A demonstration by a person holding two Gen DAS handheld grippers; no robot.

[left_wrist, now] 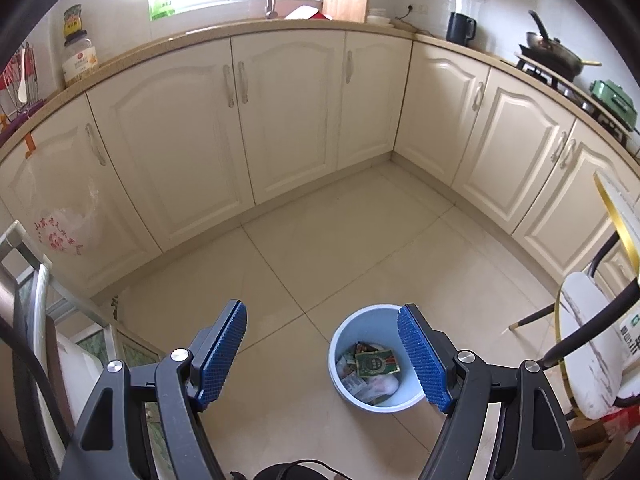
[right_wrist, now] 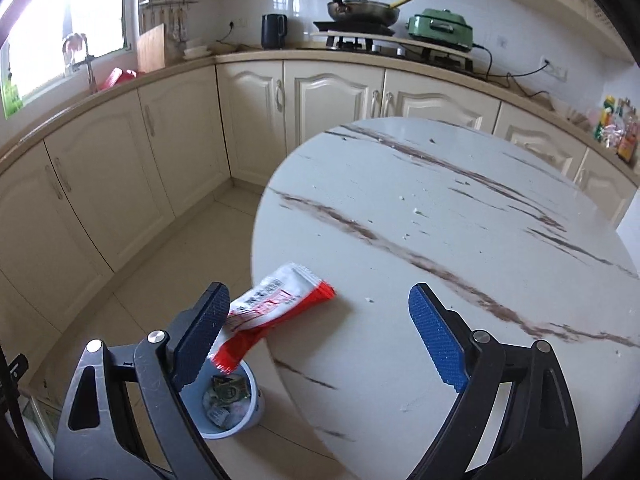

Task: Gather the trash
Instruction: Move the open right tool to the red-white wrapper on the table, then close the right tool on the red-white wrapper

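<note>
Blue ribbed pads line both tools, and each stands wide apart with nothing clamped. The left tool (left_wrist: 322, 354) hangs over the tiled floor (left_wrist: 280, 248), its right-hand pad crossing in front of the rim of a pale blue bin (left_wrist: 340, 344) that stands on the tiles. In the bin lie a green printed packet (left_wrist: 376, 364), some crumpled white paper and other scraps.

The right tool (right_wrist: 316, 330) reaches over the near edge of the round marble-patterned surface (right_wrist: 440, 220). A red and white wrapper (right_wrist: 276, 304) lies on that edge, half on the surface and half hanging off over the floor; its hanging end runs down behind the tool's left pad, and I cannot tell whether the pad touches it. The other pad stands well apart from it. The same blue bin (right_wrist: 256, 404) sits on the floor right below the wrapper's drooping end, beside the surface's edge. A few pale crumbs dot the surface.

Cream cabinet doors (left_wrist: 180, 140) run round the corner of the room under a tan worktop. On it stand a dark jug (right_wrist: 274, 30), a pan on the hob (right_wrist: 362, 8), a green cooker (right_wrist: 440, 26), and a wooden board near the window.
</note>
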